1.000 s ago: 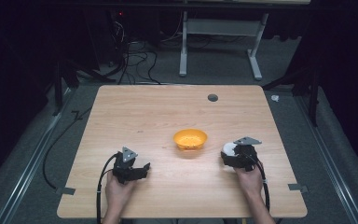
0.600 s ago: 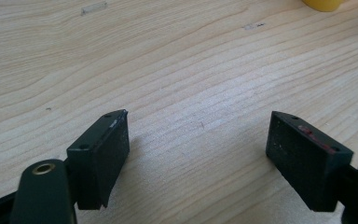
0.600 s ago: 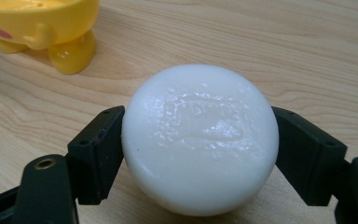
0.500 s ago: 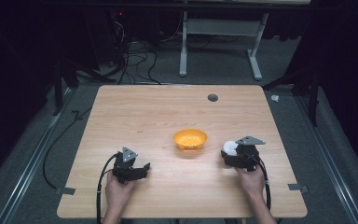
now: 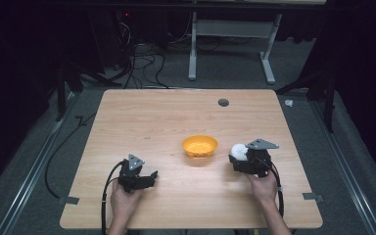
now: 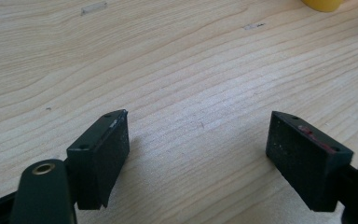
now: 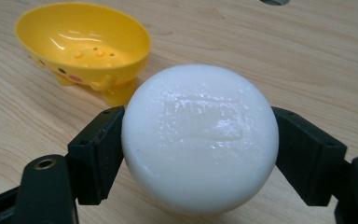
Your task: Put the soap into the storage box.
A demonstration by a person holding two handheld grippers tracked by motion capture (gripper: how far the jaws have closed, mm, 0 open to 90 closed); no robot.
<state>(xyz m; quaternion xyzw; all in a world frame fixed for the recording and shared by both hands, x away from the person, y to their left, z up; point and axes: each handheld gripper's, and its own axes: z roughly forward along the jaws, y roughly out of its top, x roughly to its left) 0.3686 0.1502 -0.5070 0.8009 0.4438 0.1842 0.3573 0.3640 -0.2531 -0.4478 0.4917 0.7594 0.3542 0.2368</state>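
Note:
A round white bar of soap [image 7: 199,137] sits clamped between the jaws of my right gripper [image 7: 198,154], held just above the table. In the high view that soap [image 5: 238,151] and the right gripper [image 5: 242,159] are a little right of a yellow soap dish [image 5: 199,145]. The dish [image 7: 81,46] is empty, with small feet and drain bumps, lying ahead and to the left in the right gripper view. My left gripper [image 5: 149,177] rests low over the table at the front left, open, with bare wood between its jaws [image 6: 198,158].
The wooden table [image 5: 156,122] has a round cable hole [image 5: 223,102] near its far edge. Tape bits mark the front corners. Cables trail from both grippers toward the front edge. Beyond the table stand a desk frame and floor cables.
The right gripper with the soap has risen slightly and edged toward the yellow dish. The left gripper has stayed put.

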